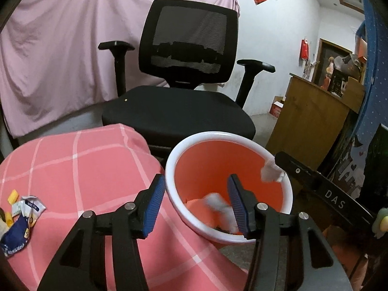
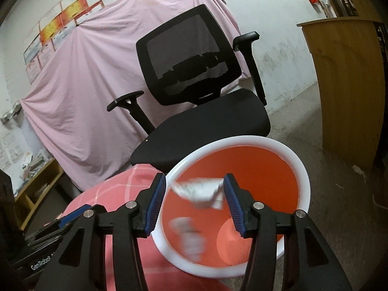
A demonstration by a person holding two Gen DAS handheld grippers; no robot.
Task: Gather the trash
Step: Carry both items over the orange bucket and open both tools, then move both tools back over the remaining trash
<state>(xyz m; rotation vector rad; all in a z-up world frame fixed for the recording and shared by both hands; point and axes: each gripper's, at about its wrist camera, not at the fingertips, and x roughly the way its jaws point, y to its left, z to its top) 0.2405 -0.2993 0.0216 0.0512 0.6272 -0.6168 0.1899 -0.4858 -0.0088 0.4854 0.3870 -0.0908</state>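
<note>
An orange bin with a white rim (image 1: 230, 140) (image 2: 303, 169) stands beside a surface under a pink checked cloth (image 1: 80, 169) (image 2: 116, 186). Both grippers are open over the bin. Between my right gripper's (image 2: 195, 191) jaws, a white crumpled tissue (image 2: 201, 191) hangs loose, not pinched. A blurred white piece (image 2: 189, 240) is lower inside the bin. My left gripper (image 1: 196, 194) is open and empty, with white tissue (image 1: 220, 206) lying in the bin below it. Another white tissue (image 1: 271, 174) shows at the right gripper's tip. Crumpled wrappers (image 1: 19, 218) lie on the cloth at far left.
A black mesh office chair (image 1: 184, 77) (image 2: 194, 84) stands just behind the bin. A wooden cabinet (image 1: 312, 121) (image 2: 349, 84) is to the right. A pink sheet (image 1: 60, 43) hangs over the back wall. A low wooden shelf (image 2: 36, 189) is at far left.
</note>
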